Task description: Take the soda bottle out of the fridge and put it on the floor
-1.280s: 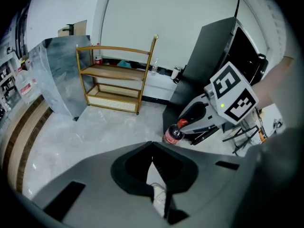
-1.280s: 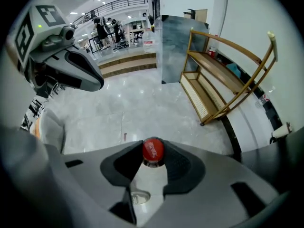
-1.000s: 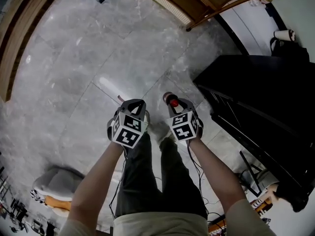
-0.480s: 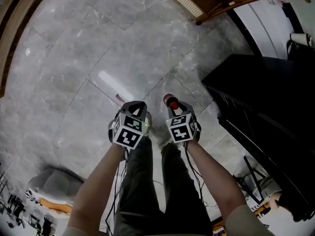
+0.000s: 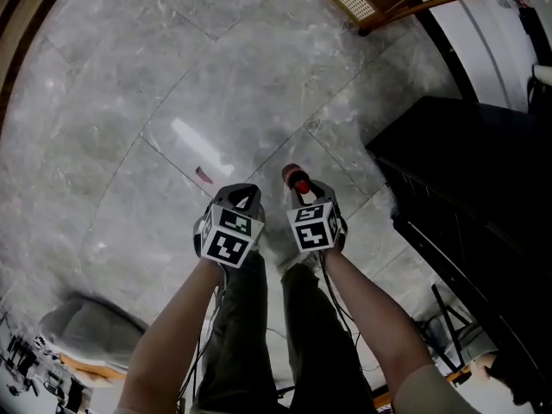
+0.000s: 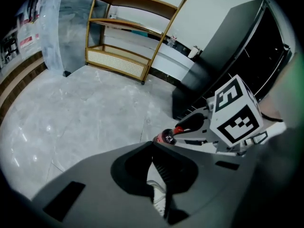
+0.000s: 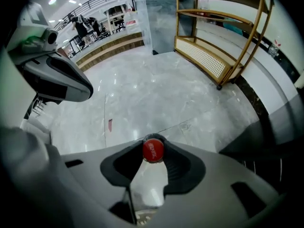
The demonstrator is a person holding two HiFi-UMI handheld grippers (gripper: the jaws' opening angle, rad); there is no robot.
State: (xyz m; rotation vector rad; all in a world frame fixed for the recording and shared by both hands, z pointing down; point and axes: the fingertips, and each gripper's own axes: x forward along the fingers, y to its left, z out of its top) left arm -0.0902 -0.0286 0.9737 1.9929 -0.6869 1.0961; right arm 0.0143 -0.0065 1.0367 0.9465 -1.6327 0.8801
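Note:
The soda bottle (image 7: 153, 150) shows its red cap between the jaws of my right gripper (image 7: 153, 156), which is shut on it just below the cap. Its body is hidden under the jaws. In the head view the bottle (image 5: 299, 180) sticks out at the far end of the right gripper (image 5: 304, 190), above the grey marble floor (image 5: 216, 76). My left gripper (image 5: 244, 198) hangs close beside it on the left. In the left gripper view its jaws stand together with nothing between them, and the bottle (image 6: 167, 137) sits just beyond them.
A black cabinet (image 5: 483, 197) stands to the right. A wooden shelf rack (image 6: 133, 37) stands farther off by the wall. A small red scrap (image 5: 203, 174) lies on the floor ahead. A grey cushion (image 5: 86, 326) is at the lower left. The person's legs are below the grippers.
Both grippers have sunk toward the floor side by side, the right one still holding the bottle. The floor tiles and the red scrap look nearer.

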